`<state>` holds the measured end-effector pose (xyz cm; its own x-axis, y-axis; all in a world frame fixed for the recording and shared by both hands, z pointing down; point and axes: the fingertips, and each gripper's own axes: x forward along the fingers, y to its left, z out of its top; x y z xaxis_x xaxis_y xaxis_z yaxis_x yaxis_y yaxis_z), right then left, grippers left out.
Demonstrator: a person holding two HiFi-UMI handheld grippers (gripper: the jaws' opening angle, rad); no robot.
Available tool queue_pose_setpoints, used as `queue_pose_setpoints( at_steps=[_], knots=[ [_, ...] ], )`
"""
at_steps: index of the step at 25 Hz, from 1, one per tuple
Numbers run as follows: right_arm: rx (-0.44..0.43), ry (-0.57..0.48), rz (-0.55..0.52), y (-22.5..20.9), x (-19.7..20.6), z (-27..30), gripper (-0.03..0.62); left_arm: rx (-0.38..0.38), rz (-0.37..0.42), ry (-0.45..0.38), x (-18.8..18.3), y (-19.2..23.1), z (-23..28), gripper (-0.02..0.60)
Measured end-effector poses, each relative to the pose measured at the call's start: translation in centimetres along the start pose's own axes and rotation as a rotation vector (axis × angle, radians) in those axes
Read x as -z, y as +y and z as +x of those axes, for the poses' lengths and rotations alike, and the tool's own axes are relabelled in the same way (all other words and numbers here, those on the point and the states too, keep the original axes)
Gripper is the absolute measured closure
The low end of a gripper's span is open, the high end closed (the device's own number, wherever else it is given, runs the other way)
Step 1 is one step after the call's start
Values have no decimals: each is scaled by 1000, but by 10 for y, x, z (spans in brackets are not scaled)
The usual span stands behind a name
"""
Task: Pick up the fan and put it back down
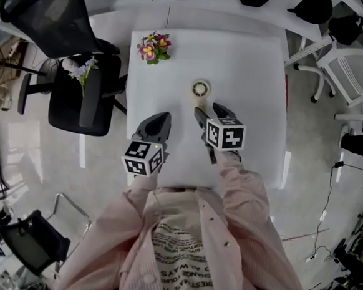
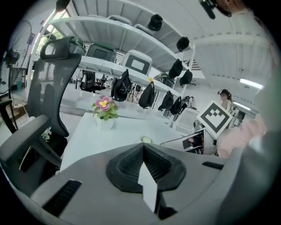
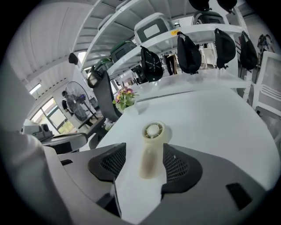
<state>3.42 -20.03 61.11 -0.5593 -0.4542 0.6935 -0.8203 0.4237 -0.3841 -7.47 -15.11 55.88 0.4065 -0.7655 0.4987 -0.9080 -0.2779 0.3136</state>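
fan (image 3: 151,145): small, cream, lying flat on the white table (image 1: 250,65). its handle lies between the fingers of the right gripper (image 3: 145,150), and its round head lies just beyond the fingertips.

right gripper (image 1: 207,108): fingers wide apart, nothing clamped. a strip of bare table shows between the handle and the finger on the left of the right gripper view. the opposite finger (image 3: 175,165) stands close beside the handle; contact there cannot be determined. in the head view the fan (image 1: 201,88) head shows just ahead of the fingertips.

left gripper (image 2: 142,148): fingers pressed together at the pads, nothing between them. it sits beside the right gripper over the near part of the table, its fingertips (image 1: 164,116) well short of the fan and to one side of it.

flower pot (image 1: 153,47): pink and yellow blooms, standing upright on the table far beyond the left gripper's fingertips, well apart from the fan.

office chair (image 1: 65,32): black, off the table edge, outboard of the left gripper's fingers.
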Motion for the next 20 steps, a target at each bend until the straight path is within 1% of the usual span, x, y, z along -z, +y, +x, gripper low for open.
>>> queue_pose_setpoints(
  at_steps=[9, 13, 20],
  knots=[
    [22, 83, -4, -7, 15, 36, 347, 0, -34, 43, 17, 9, 20, 581],
    [48, 115, 3, -10, 20, 46, 347, 6, -51, 66, 24, 14, 25, 581],
    [108, 152, 0, -13, 20, 60, 347, 10, -55, 90, 29, 22, 30, 581]
  ],
)
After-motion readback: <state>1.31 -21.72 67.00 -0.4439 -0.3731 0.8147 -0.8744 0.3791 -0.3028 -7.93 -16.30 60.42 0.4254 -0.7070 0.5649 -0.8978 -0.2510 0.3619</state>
